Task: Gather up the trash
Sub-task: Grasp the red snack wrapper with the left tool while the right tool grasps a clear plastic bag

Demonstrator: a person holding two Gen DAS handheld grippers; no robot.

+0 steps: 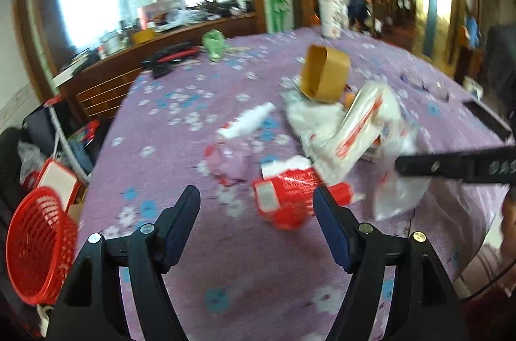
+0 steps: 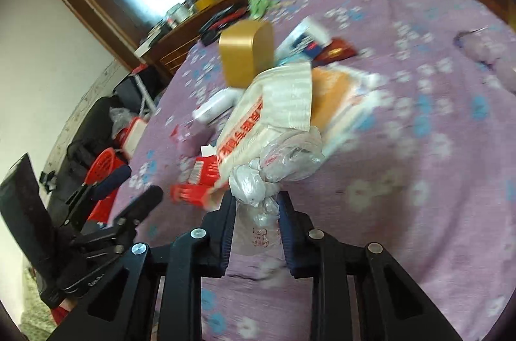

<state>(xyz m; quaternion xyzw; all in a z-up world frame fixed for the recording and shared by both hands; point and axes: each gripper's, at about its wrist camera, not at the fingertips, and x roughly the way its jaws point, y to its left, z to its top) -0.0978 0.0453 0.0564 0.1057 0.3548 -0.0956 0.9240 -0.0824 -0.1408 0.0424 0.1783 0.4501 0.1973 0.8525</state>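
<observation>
**Trash pile half-gathered, with a thin grip on the plastic bag**

Trash lies heaped near the middle of the purple flowered tablecloth: a white plastic bag stuffed with a red-printed packet, an orange packet behind it, a gold box standing at the back of the heap, a torn red wrapper in front, and a small white bottle just to one side.

The right gripper is clamped on the twisted neck of the bag, its jaws drawn in tight with crumpled film between them. The left gripper stands with its jaws apart and nothing between them, hovering just short of the red wrapper.

The main risk, as I judge it, is the bag's hold. Only a pinch of slippery film sits between the pads, while the load looks bulky and loosely packed. A quick lift could let the film slide out, or tip the packets from the open mouth back onto the cloth.

The gold box leans against the heap; dragging the bag may topple it.

The red basket sits below the table edge, well apart from the pile, so the carry is long, and a swinging bag could shed pieces on the way.

The left gripper's fingers could also snag the tablecloth when closing on the flat wrapper.
</observation>
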